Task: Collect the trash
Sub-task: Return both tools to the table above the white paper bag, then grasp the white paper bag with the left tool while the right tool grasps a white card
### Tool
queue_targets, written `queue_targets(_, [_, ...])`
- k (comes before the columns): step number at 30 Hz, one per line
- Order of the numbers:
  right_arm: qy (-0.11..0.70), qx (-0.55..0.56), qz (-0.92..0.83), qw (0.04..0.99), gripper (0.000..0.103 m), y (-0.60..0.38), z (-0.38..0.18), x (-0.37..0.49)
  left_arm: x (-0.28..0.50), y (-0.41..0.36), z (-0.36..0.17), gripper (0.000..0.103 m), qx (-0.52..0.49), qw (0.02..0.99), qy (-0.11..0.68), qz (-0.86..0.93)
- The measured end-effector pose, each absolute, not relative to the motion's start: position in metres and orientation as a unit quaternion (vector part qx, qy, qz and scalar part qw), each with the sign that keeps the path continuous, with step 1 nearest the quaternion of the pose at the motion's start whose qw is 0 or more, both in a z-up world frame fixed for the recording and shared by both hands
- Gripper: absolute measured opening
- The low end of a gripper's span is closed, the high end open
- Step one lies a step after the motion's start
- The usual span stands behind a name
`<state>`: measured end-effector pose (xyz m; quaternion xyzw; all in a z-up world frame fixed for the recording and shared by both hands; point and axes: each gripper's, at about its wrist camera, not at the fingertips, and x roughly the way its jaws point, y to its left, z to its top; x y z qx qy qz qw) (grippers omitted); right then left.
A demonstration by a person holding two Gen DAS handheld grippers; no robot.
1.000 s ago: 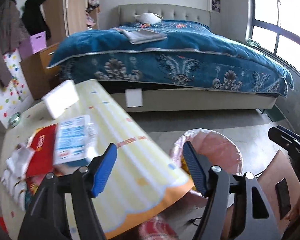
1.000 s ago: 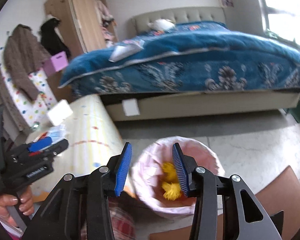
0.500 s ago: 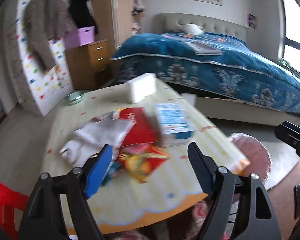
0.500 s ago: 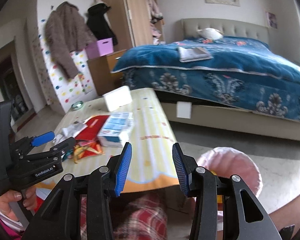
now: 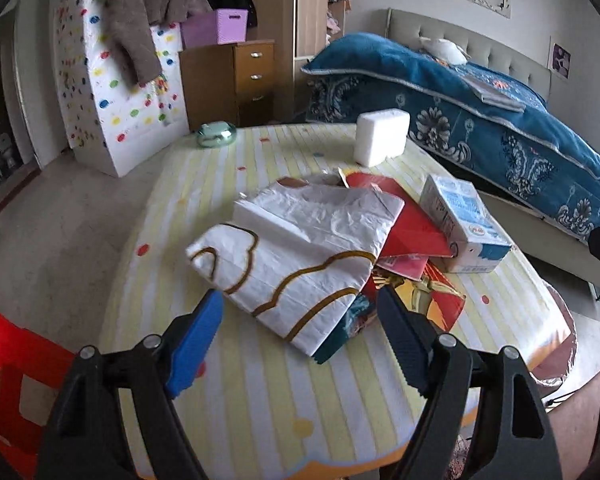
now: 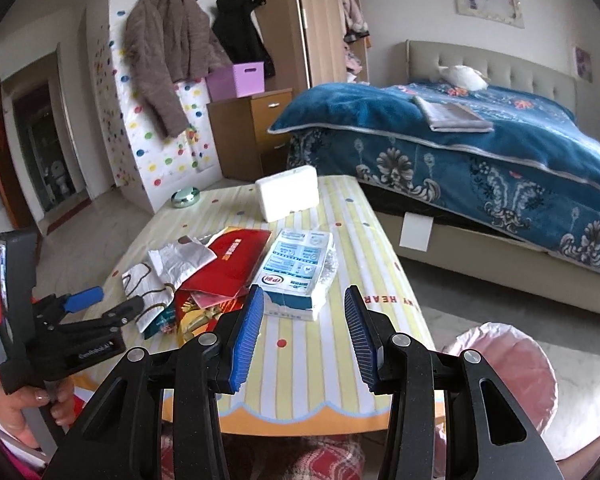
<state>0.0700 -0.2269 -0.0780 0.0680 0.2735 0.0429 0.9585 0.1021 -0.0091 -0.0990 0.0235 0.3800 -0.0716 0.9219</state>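
Trash lies piled on the striped table (image 5: pixel 260 396): a white plastic bag with brown lines (image 5: pixel 300 256), a red paper folder (image 5: pixel 408 220), a colourful wrapper (image 5: pixel 428 300) and a blue-and-white carton (image 5: pixel 464 224). My left gripper (image 5: pixel 300 340) is open and empty, just short of the white bag. My right gripper (image 6: pixel 306 330) is open and empty, just short of the carton (image 6: pixel 296 272). The left gripper also shows in the right wrist view (image 6: pixel 100 304). The pink-lined trash bin (image 6: pixel 508 368) stands on the floor right of the table.
A white foam block (image 5: pixel 380 136) and a small green dish (image 5: pixel 216 134) sit at the table's far side. A red plastic chair (image 5: pixel 8 380) is at the left. A bed with a blue cover (image 6: pixel 480 144) lies beyond; drawers and a wardrobe stand behind.
Both grippers swung left from over the trash bin to face the table. The left one came close over the pile of trash. Both stayed open.
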Motion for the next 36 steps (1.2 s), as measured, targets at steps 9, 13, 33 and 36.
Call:
queue_targets(9, [0.293,0.079,0.049,0.952,0.043,-0.229,-0.094,0.091,0.121,-0.029,-0.114,0.077,0.054,0.917,0.39,-0.068])
queue_targets(13, [0.298,0.081,0.056,0.949,0.043,-0.228,-0.099,0.095,0.135,-0.03,-0.121,0.075,0.058,0.911,0.405,-0.058])
queue_targets(33, [0.294,0.032,0.091,0.951,0.057,-0.19,-0.085,0.093,0.101,0.04,-0.055,0.0,-0.01,0.944,0.325,-0.058])
queue_targets(36, [0.306,0.014,0.104,0.946,0.057,-0.17,-0.088,0.104,0.096,0.051,-0.04,0.0,-0.027,0.951,0.304,-0.05])
